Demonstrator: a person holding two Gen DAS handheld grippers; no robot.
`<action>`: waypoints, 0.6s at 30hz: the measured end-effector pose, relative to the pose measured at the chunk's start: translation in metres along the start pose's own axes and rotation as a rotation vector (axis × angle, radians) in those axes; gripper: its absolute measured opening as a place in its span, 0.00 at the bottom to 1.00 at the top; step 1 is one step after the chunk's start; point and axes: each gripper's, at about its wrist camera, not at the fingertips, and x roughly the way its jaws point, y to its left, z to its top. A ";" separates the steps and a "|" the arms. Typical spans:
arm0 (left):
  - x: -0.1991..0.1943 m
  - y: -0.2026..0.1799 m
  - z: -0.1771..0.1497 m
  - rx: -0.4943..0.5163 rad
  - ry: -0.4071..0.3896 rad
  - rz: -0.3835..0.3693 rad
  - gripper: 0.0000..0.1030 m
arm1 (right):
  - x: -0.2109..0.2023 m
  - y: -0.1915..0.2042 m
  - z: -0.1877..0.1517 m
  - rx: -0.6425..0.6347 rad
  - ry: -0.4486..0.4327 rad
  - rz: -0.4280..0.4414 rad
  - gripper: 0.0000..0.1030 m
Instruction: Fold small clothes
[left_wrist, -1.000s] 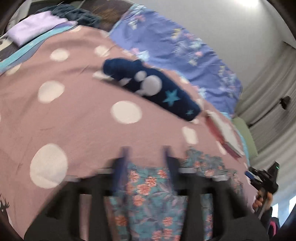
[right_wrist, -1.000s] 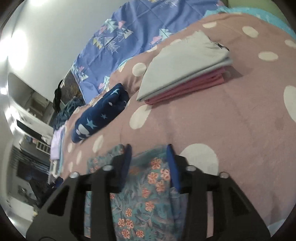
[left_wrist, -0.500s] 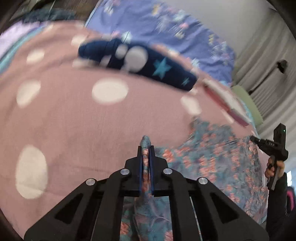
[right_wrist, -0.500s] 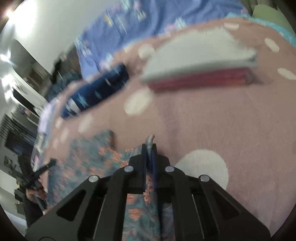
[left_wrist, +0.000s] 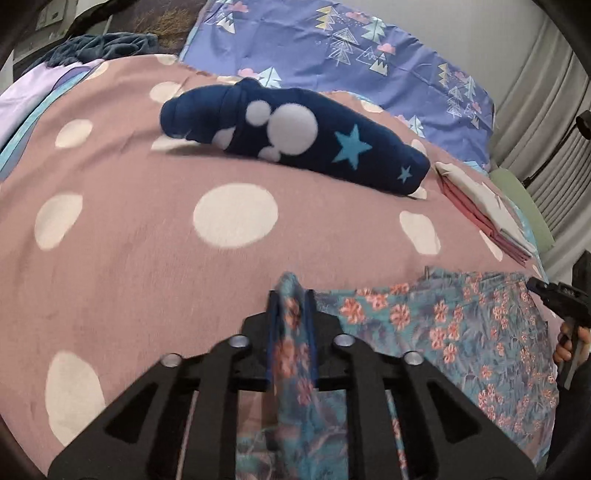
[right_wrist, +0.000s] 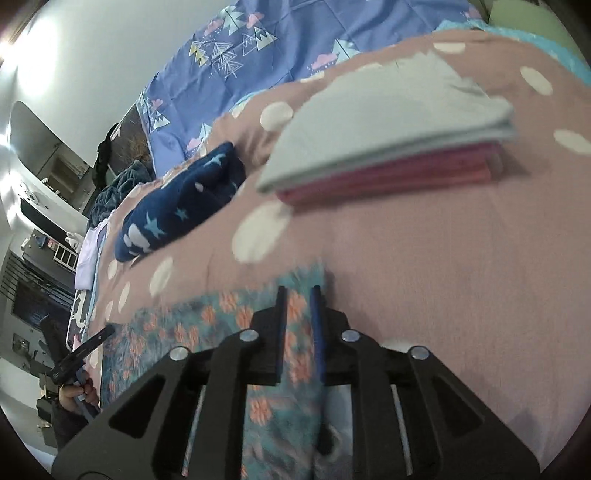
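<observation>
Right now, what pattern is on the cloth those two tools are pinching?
The cloth is teal with small orange-pink flowers, clearest in the left wrist view.

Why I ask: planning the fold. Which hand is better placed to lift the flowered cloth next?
Probably the left gripper: a raised ridge of the flowered cloth sits pinched between its jaws. The right gripper is blurred, its hold unclear.

Each black hand-held gripper (left_wrist: 291, 306) (right_wrist: 299, 295) has angular linkage arms, silver screws and blue-edged fingers (left_wrist: 272, 332); bare skin on hand (right_wrist: 75, 397).
</observation>
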 end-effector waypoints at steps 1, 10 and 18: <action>-0.007 -0.001 -0.003 0.013 -0.014 0.002 0.27 | -0.012 -0.002 -0.007 -0.017 -0.010 -0.003 0.20; -0.076 -0.146 -0.072 0.361 -0.028 -0.189 0.36 | -0.070 -0.030 -0.066 -0.081 0.044 -0.032 0.19; -0.069 -0.307 -0.180 0.702 0.072 -0.377 0.51 | -0.117 -0.026 -0.123 -0.212 0.095 0.113 0.20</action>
